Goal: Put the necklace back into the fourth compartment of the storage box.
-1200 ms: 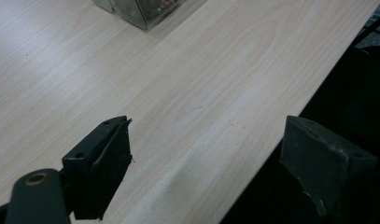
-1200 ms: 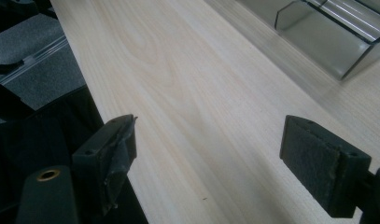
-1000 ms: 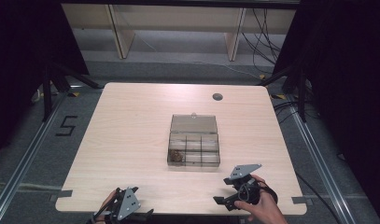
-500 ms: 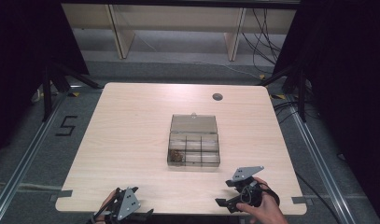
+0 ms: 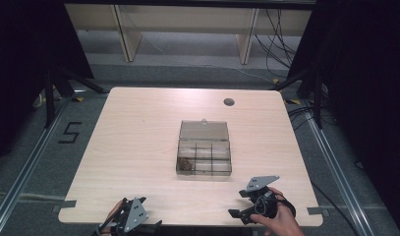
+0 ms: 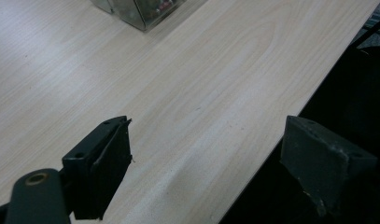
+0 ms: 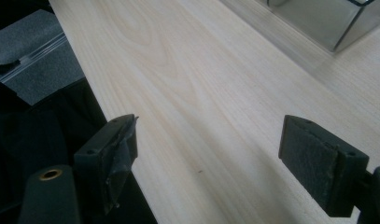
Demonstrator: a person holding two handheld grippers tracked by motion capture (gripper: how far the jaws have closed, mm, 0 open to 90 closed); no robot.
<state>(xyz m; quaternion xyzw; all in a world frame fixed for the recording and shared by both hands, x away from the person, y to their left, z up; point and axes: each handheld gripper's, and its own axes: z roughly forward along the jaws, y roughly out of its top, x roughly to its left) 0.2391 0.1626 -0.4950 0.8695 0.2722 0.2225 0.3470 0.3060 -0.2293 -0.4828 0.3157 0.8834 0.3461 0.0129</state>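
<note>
One clear plastic compartment box (image 5: 204,153) sits near the middle of the table (image 5: 138,128), its lid swung open and lying flat toward the far side. Dividers split the tray into small cells; the front-left cell, nearest the person, holds a small brownish heap whose pieces are too small to make out, and the other cells look bare. A corner of the box (image 6: 141,11) shows at the top of the left gripper view, and another corner (image 7: 327,21) shows at the upper right of the right gripper view.

Both grippers hang at the near edge of the table, well apart from the box. The right gripper (image 5: 239,204) is in front of the box's right end, held in a hand (image 5: 278,219), with its jaws spread wide and nothing between them; in the right gripper view bare wood lies in the gap. The left gripper (image 5: 131,209) is at the table's near-left edge, its jaws likewise wide apart and empty, one over the wood and the other past the table edge.

Farther off, a dark round grommet (image 5: 229,102) is set in the tabletop near the far right side.
</note>
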